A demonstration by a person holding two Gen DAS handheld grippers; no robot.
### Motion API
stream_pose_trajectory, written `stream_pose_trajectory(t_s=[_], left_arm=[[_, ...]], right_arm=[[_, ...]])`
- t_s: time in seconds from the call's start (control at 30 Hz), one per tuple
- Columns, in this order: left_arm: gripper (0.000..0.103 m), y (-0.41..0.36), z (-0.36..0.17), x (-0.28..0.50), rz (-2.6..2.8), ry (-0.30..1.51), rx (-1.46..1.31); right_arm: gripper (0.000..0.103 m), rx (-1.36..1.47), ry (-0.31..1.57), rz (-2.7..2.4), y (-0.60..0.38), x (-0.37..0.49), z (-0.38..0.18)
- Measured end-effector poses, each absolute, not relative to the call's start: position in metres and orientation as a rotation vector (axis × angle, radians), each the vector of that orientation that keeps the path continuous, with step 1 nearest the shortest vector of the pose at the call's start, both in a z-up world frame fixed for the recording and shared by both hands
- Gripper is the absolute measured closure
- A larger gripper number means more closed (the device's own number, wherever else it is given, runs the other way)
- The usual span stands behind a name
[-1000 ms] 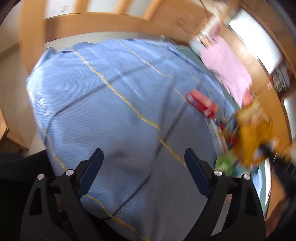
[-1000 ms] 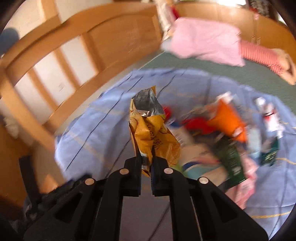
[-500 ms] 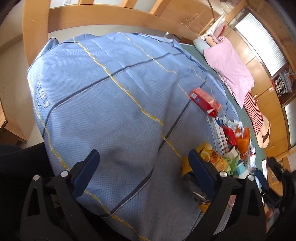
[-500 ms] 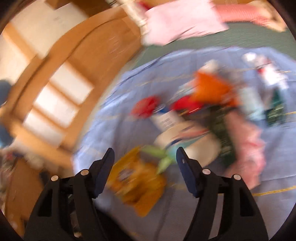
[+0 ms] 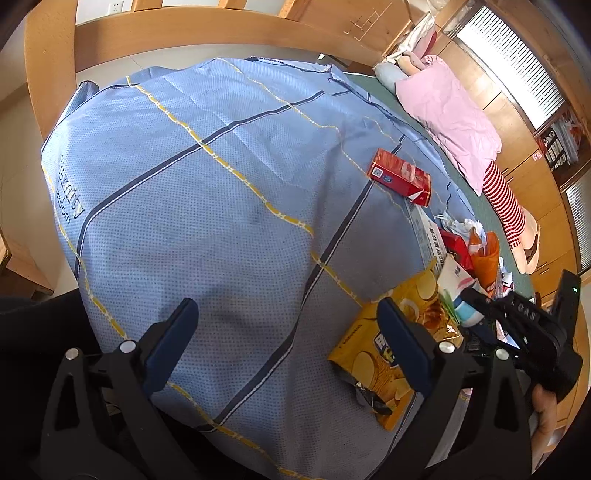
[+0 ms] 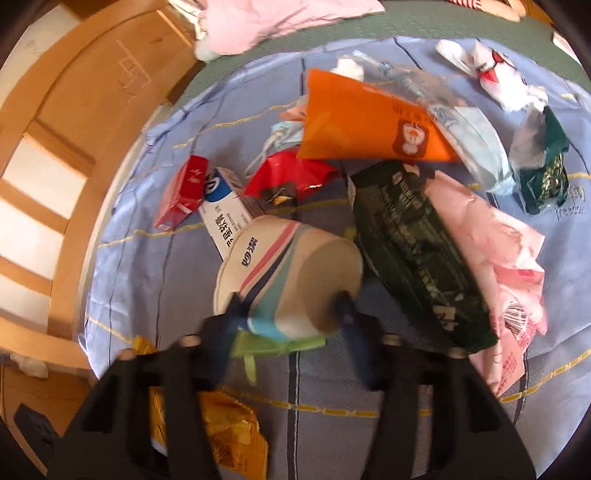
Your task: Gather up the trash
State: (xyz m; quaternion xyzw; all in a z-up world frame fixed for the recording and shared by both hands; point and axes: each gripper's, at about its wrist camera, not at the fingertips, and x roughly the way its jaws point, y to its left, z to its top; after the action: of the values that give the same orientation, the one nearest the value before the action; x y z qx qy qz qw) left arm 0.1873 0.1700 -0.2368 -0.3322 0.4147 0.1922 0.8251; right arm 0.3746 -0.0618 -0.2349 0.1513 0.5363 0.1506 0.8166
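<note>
A pile of trash lies on a blue checked cloth (image 5: 207, 206). A yellow chip bag (image 5: 373, 354) lies flat near the cloth's front edge, also in the right wrist view (image 6: 229, 432). My right gripper (image 6: 291, 306) is open, its fingers on either side of a white striped paper cup (image 6: 291, 273) lying on its side. Around the cup are a red box (image 6: 181, 192), an orange bag (image 6: 365, 122), a dark green pack (image 6: 417, 251) and a pink wrapper (image 6: 506, 280). My left gripper (image 5: 288, 347) is open and empty above bare cloth, left of the chip bag.
A wooden bed rail (image 5: 184, 29) curves round the far side. A pink pillow (image 5: 450, 107) and a striped plush (image 5: 506, 199) lie on the green mattress beyond the cloth. More wrappers (image 6: 543, 170) lie at the far right of the pile.
My right gripper opened and let the yellow chip bag go; it now lies on the cloth. The right gripper then moved forward around the paper cup. My left gripper stayed open.
</note>
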Motion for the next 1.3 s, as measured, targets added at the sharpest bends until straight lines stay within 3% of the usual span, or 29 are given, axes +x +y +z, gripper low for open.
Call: stream_pose_trajectory(t_s=[0.03,0.07,0.43,0.73,0.77,0.8,0.9,1.0,1.03,1.1,1.13,1.17,1.3], left_arm=[[0.006,0.171,-0.237,0.187,0.405,0.880,-0.709],[0.006,0.171,-0.237,0.186,0.404,0.878,-0.710],[0.006,0.156,-0.224,0.216,0.249,0.883,-0.669],[0.008,0.095,-0.230,0.249,0.038,0.986,-0.362],[0.011,0.091,-0.234,0.251,0.030,1.001,-0.332],[0.029,0.085,-0.238,0.251,0.022,1.023,-0.298],[0.050,0.082,-0.249,0.252,0.000,1.057,-0.279],[0.057,0.088,-0.246,0.247,-0.015,1.041,-0.306],[0.058,0.092,-0.245,0.244,-0.017,1.034,-0.326],[0.058,0.098,-0.245,0.239,-0.010,1.024,-0.357],[0.058,0.102,-0.243,0.236,-0.003,1.016,-0.369],[0.059,0.107,-0.241,0.233,0.008,1.001,-0.381],[0.059,0.120,-0.231,0.225,0.065,0.931,-0.394]], right_arm=[[0.077,0.307,1.121,0.325,-0.061,0.371,-0.229],[0.082,0.289,1.101,0.329,-0.064,0.368,-0.223],[0.084,0.244,0.970,0.330,-0.118,0.310,-0.172],[0.086,0.184,0.985,0.233,-0.150,0.256,-0.177],[0.087,0.189,1.000,0.218,-0.153,0.252,-0.182],[0.087,0.195,1.012,0.210,-0.156,0.250,-0.186],[0.087,0.219,1.051,0.182,-0.166,0.243,-0.198],[0.087,0.232,1.086,0.146,-0.174,0.240,-0.208],[0.081,0.235,1.102,0.122,-0.177,0.240,-0.212],[0.056,0.250,1.111,0.087,-0.183,0.241,-0.216],[0.038,0.264,1.106,0.070,-0.187,0.241,-0.216],[0.028,0.274,1.101,0.049,-0.190,0.242,-0.216],[0.017,0.293,1.151,-0.002,-0.191,0.256,-0.220]])
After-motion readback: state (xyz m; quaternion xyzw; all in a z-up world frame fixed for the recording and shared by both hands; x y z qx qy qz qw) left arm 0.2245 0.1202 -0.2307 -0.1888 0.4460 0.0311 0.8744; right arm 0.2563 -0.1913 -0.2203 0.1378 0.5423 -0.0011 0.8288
